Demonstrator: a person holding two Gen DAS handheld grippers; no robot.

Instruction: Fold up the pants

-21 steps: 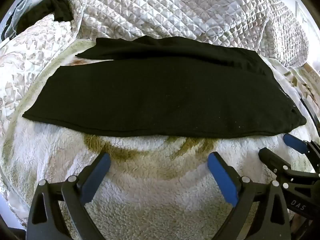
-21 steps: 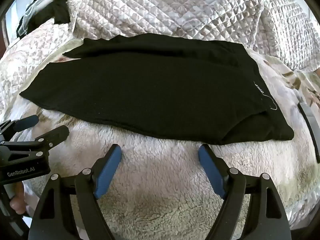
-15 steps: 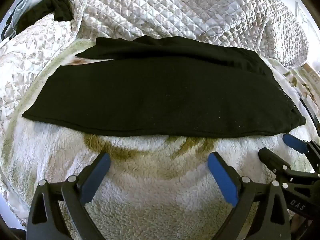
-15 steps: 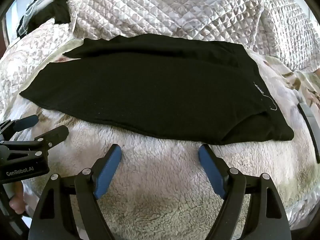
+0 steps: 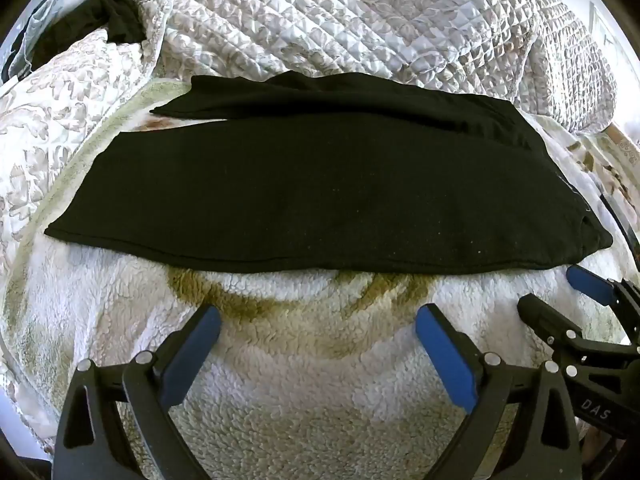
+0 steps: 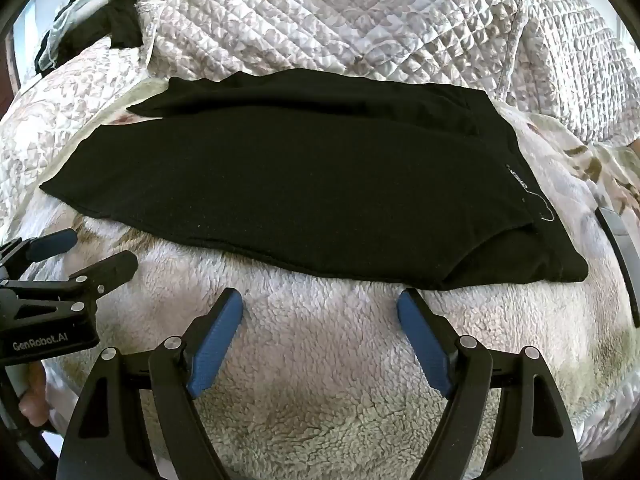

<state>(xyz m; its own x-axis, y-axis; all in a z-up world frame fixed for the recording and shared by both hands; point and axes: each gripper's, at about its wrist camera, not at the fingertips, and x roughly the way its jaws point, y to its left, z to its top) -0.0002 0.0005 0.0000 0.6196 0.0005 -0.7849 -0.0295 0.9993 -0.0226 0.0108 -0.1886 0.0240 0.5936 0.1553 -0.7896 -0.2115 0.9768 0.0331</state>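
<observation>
Black pants (image 5: 312, 196) lie flat across a white fleece blanket (image 5: 320, 400), folded lengthwise with one leg over the other, waistband to the right (image 6: 520, 184). The lower leg's hem sticks out at the far left. My left gripper (image 5: 318, 316) is open and empty, hovering just short of the pants' near edge. My right gripper (image 6: 320, 300) is open and empty, close to the near edge toward the waist end. Each gripper also shows in the other's view: the right one (image 5: 556, 292), the left one (image 6: 84, 252).
A quilted floral bedspread (image 5: 360, 28) is bunched up behind the pants. Dark clothes (image 5: 100, 20) lie at the far left corner. A dark curved strap-like object (image 6: 620, 248) lies on the blanket to the right of the waistband.
</observation>
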